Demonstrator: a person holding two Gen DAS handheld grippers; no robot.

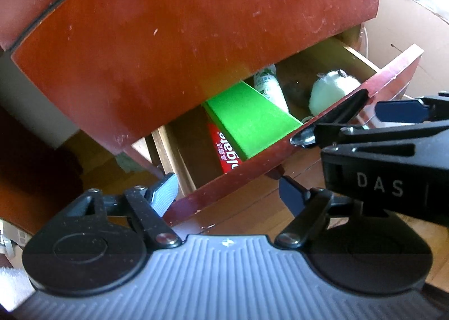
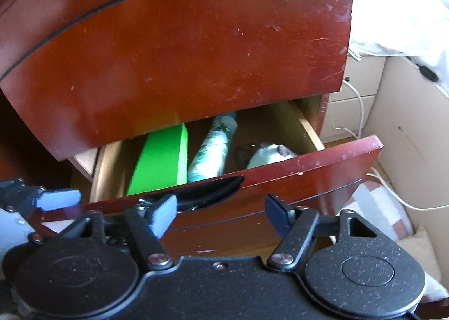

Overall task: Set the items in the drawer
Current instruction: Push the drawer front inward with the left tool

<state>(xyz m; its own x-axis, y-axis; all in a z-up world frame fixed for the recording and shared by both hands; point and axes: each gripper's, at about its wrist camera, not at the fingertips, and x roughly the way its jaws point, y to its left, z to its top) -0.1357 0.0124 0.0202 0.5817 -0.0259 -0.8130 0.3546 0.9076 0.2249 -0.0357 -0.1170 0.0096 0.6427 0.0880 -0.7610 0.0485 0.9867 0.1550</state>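
Drawer (image 2: 280, 174) half open, green box (image 2: 160, 163), bottle (image 2: 210, 154) and plush toy (image 2: 269, 153) inside; I've both grippers, left (image 1: 227, 191) and right (image 2: 221, 213), spread empty at its front edge.

**Drawer contents half hidden**

The upper drawer front (image 2: 174, 48) covers the rear of the green box (image 2: 160, 163) and bottle (image 2: 212, 149). The toothpaste box (image 1: 228, 151) shows only partly, lower centre. The white furry item (image 1: 332, 90), possibly a toy, is blurred.
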